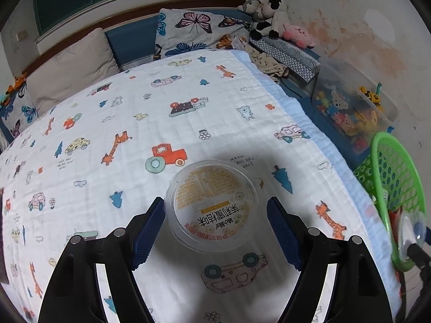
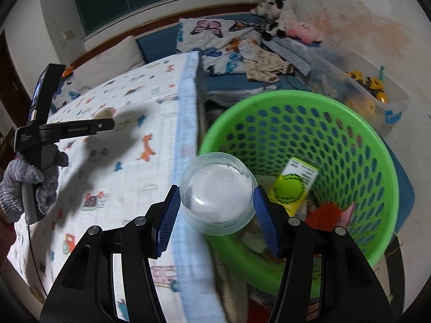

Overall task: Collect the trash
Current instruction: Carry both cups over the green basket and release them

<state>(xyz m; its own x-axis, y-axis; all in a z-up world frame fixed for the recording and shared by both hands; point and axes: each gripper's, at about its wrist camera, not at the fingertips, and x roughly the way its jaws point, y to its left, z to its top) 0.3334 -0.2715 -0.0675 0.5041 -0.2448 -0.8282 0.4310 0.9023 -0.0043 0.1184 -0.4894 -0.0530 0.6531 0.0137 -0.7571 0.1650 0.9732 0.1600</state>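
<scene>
1. The left hand-held gripper [image 1: 215,226] hangs over the bed, its ribbed blue pads [image 1: 149,231] spread wide on either side of a round clear plastic container [image 1: 212,206]; the left pad looks just at its wall, the right pad stands apart.
2. That container lies on the quilted white blanket [image 1: 134,123], which is printed with giraffes, cars and a red tractor and edged in pale blue. Its flat face shows a yellow-and-white label with black characters and a ring of red print.
3. Over on the right, the right hand-held gripper [image 2: 215,210] clamps a clear plastic cup [image 2: 216,192], both blue pads pressed to its sides, its rounded see-through base turned toward the camera.
4. The cup is held above the bed's edge, right beside the rim of a green perforated plastic basket [image 2: 336,123].
5. Inside the basket: a yellow-green carton [image 2: 293,185] and red scraps [image 2: 327,212].
6. A grey knitted glove [image 2: 32,185] grips the left tool's black handle at the left edge of the right wrist view.
7. Beside the bed, a clear bin of toys [image 1: 353,110].
</scene>
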